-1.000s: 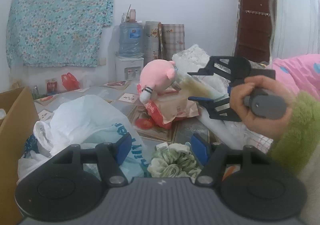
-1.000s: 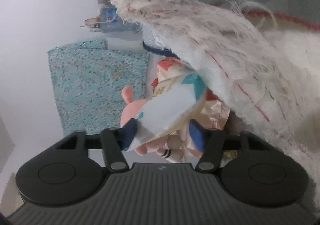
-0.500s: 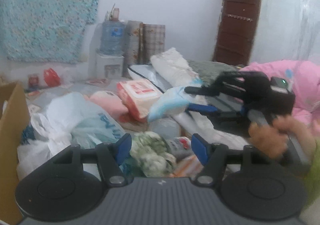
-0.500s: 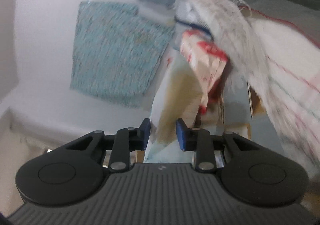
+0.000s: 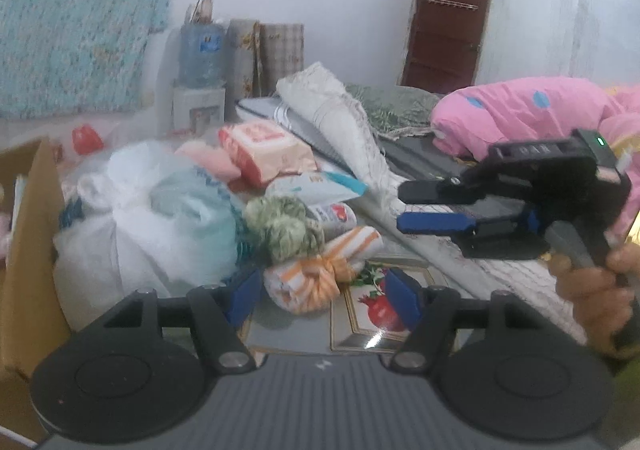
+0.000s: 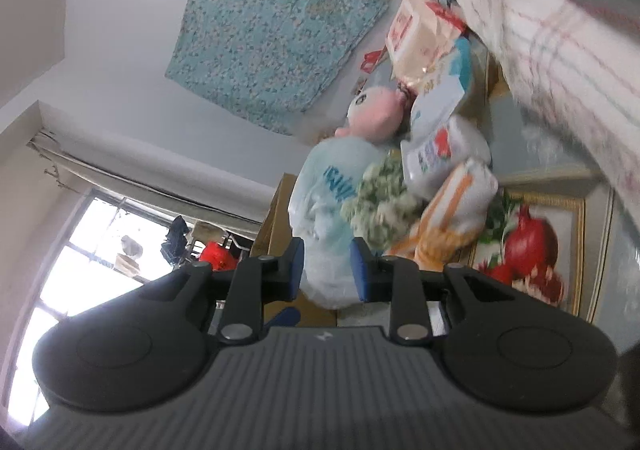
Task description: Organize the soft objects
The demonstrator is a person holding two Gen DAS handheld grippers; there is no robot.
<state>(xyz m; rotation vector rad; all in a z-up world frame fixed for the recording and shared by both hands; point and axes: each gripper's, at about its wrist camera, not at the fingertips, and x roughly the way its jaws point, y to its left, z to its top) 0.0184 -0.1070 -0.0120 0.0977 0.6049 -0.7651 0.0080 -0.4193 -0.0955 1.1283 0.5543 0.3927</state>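
Left tool [image 5: 322, 292]: I hold it low over the desk; jaws apart and opening, nothing pressed between the pads.
Striped bundle [image 5: 320, 270]: orange-and-white cloth knotted at the middle, lying on the desk just ahead of my left tool, its near end between the two blue pads but touching neither, as far as I can tell.
Green scrunchie [image 5: 282, 228]: just behind the striped bundle, touching it, left of the wipes pack [image 5: 334, 215].
White bag [image 5: 160, 226]: large plastic bag, left of the scrunchie, against the box [image 5: 28, 250].
Pink plush [image 6: 374, 112]: behind the bag, lying down, beside the red-and-white pack [image 5: 266, 150].
Blue-white pouch [image 5: 320, 186]: resting on the pile in front of the red-and-white pack, well apart from both tools.
Right tool [image 5: 404, 206]: I hold it at the right, level with the pile, fingers pointing toward it; jaws narrow with a gap, empty.
Hand [image 5: 596, 290]: grips the right tool's handle.
Desk [image 5: 288, 330]: glass-topped, pomegranate picture [image 5: 380, 310] under my left tool.
Towel [image 5: 340, 122]: white, fringed, draped at the right of the pile.
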